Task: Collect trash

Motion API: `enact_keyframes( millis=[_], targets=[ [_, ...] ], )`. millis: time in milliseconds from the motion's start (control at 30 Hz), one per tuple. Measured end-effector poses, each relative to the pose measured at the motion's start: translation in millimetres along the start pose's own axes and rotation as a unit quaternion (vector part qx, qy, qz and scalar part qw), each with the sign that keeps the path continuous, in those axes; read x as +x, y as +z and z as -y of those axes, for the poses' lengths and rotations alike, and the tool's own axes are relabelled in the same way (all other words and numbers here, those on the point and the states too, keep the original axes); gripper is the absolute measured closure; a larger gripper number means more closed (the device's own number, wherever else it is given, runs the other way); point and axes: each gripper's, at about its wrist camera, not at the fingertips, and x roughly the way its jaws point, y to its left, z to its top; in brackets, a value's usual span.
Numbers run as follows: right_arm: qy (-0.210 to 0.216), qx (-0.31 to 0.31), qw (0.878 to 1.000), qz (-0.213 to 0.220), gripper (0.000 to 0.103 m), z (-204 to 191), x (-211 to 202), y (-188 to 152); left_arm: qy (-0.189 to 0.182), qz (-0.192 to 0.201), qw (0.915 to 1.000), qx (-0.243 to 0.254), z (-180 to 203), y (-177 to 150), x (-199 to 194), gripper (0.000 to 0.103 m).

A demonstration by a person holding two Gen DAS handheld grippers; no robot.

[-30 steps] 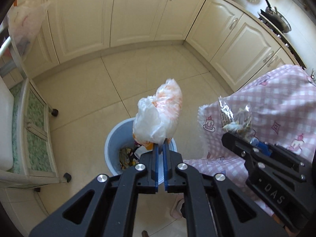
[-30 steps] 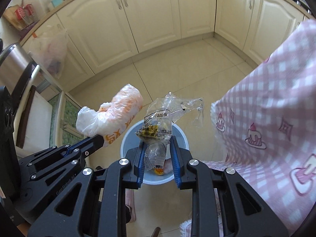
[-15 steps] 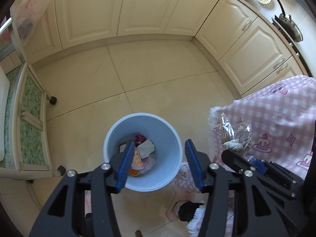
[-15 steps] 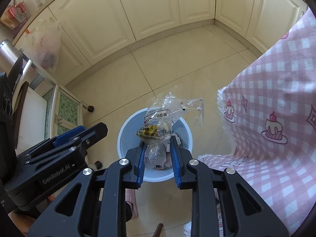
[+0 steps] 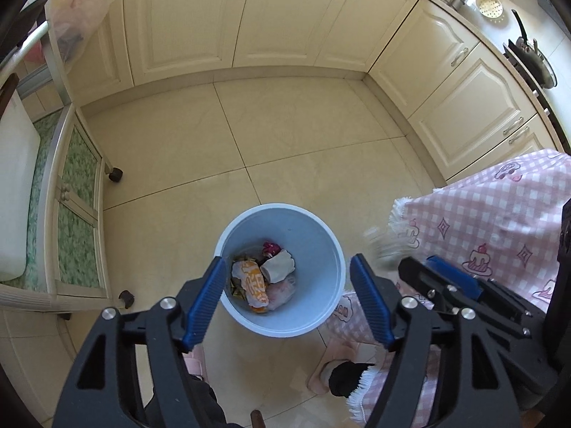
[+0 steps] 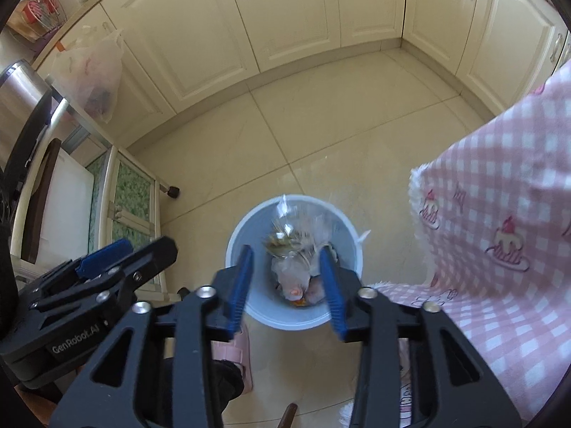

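1. Your left gripper [image 5: 287,297] has just been opening; its jaws stand wide with nothing between them.
2. Your right gripper [image 6: 287,278] has just been opening too; the clear wrapper [image 6: 296,246], blurred, sits loose between its parted jaws, over the bin.
3. Below, on the floor [image 5: 285,135], the blue bin [image 5: 321,249] holds the orange-and-white bag [image 5: 255,283].
4. Pink checked cloth [image 6: 499,185] hangs just right of the bin.

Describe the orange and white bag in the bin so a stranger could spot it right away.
On the tiled kitchen floor beside the pink checked cloth stands a round pale blue bin. Inside, the crumpled bag is the only orange-printed piece.
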Motion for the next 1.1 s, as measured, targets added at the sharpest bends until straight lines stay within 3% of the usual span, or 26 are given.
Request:
enact_keyframes(
  millis=[200,500,933,1100],
  targets=[
    [-0.022,-0.009,0.999,0.032,0.056,0.0,-37.2,0.4,-0.012,0.019,0.9996,0.019,14.8,0.2,-32.8,0.032],
    [-0.101,-0.027,0.984,0.145,0.040,9.7,-168.2,-34.3,-0.030,0.095,0.9914,0.086,77.0,-19.3,-132.3,0.025],
    [-0.175,0.027,0.940,0.293,0.016,38.1,-340.7,-140.9,-0.047,0.202,0.9606,0.185,169.6,-95.2,-278.5,0.014],
    [-0.199,0.050,0.918,0.340,0.010,46.6,-393.1,-178.5,-0.068,0.246,0.9417,0.219,198.1,-132.8,-330.4,0.010]
  ],
)
